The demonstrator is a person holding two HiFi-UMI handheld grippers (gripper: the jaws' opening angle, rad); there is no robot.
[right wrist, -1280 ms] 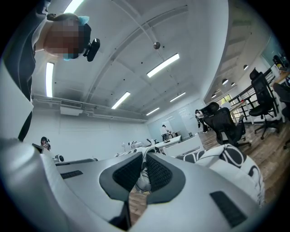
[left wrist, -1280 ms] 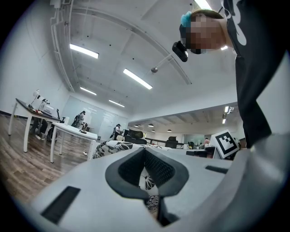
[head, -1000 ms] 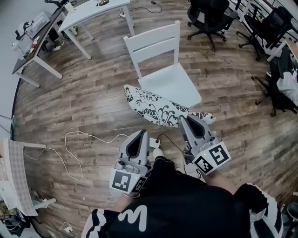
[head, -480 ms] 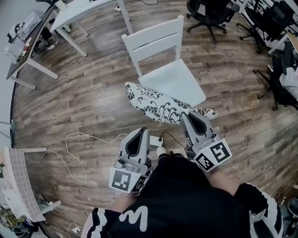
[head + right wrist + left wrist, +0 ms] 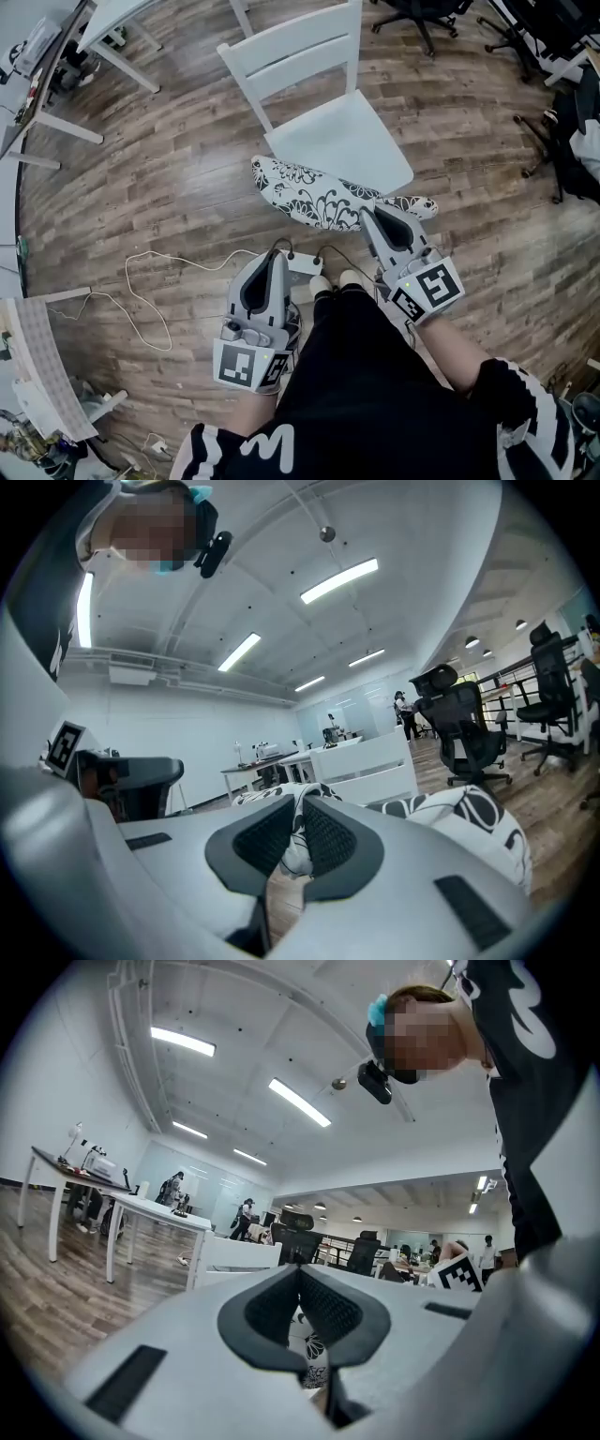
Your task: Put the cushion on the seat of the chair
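Note:
The black-and-white flowered cushion (image 5: 314, 195) hangs in the air just in front of the white chair's seat (image 5: 342, 141), its far edge near the seat's front edge. My right gripper (image 5: 374, 216) is shut on the cushion's near right edge; in the right gripper view a fold of the cushion (image 5: 297, 841) sits pinched between the pads. My left gripper (image 5: 273, 257) is lower left of the cushion, apart from it, shut with nothing held. In the left gripper view the cushion (image 5: 314, 1354) and the chair (image 5: 234, 1255) lie beyond the closed tips.
A white power strip (image 5: 305, 265) and a loose white cable (image 5: 159, 272) lie on the wood floor by the person's feet. White tables (image 5: 117, 23) stand at the upper left. Black office chairs (image 5: 422, 9) are at the top and right edge.
Both grippers have sunk and the chair has come closer. The cushion, still in the right gripper, has dropped toward the seat's front edge. The left gripper has fallen back from the cushion.

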